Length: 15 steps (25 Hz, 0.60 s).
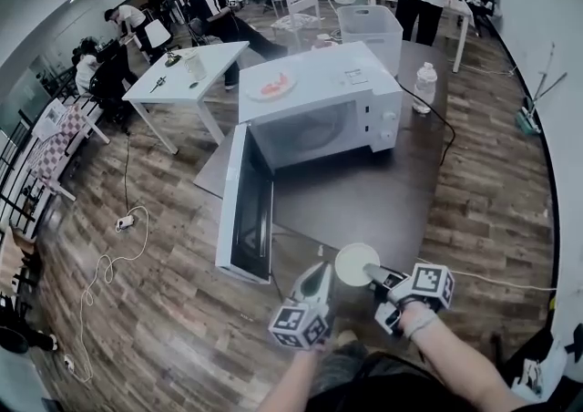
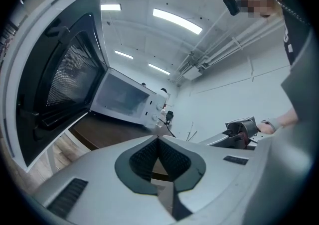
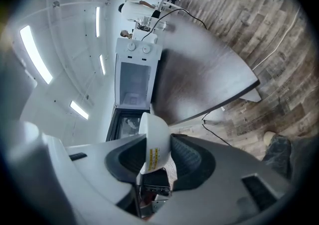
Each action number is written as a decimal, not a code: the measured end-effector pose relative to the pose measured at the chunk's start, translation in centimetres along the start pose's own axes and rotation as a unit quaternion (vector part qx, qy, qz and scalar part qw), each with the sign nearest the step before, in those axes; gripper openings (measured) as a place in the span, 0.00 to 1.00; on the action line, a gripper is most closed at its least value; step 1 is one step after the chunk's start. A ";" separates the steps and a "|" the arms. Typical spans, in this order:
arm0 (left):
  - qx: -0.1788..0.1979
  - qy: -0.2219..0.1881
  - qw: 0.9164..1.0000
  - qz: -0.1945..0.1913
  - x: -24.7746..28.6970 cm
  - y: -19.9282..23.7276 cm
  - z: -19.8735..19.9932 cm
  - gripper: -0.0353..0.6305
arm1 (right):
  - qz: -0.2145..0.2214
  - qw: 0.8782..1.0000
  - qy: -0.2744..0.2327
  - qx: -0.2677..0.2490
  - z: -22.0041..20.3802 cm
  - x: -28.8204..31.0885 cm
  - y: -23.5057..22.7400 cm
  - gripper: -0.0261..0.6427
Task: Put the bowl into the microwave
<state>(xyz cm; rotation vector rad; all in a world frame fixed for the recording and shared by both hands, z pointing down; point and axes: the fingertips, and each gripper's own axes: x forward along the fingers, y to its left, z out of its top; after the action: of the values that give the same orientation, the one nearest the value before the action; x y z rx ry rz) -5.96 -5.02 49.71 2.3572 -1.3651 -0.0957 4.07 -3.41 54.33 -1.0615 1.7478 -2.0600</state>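
1. While the bowl (image 1: 355,262) is clamped by its wall in the right gripper (image 1: 373,273), it hangs over the near edge of the table (image 1: 364,200). It is well apart from the microwave (image 1: 314,100), whose door (image 1: 244,205) stands wide open on the left.
2. The left gripper (image 1: 314,278) sits just beside the bowl with its jaws together and nothing between them.
3. Risk, slip: the pads hold only a narrow strip of the wall and the rest of the bowl juts out unsupported. A jolt or a quick swing could twist it loose. At this spot it would likely fall past the table edge to the floor.
4. Risk, collision: the open door flanks the route to the cavity. A path drifting left could knock the bowl against the door edge. Entering too high or tilted could catch the rim on the cavity frame.
5. Risk, crowding: the left gripper is near enough to bump the bowl if both move together.
6. The head view alone gives the layout: bowl, table edge, door and microwave in relation. It does not show pad contact.
7. The right gripper view alone confirms the grip, shows a yellow label on the bowl, and looks into the open cavity, where nothing is seen.
8. The left gripper view alone shows the door's inner face and its own closed jaws. The bowl cannot be made out there.
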 end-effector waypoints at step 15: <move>-0.019 -0.015 0.999 0.029 3.0 4.4 1.0 0.05 | -0.002 1.000 0.016 -0.004 2.8 5.6 2.2 0.24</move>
<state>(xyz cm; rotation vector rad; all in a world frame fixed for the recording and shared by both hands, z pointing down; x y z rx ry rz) -8.20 -9.76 50.94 2.2918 -1.4323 -0.1402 1.42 -9.47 54.44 -1.0400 1.7727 -2.0855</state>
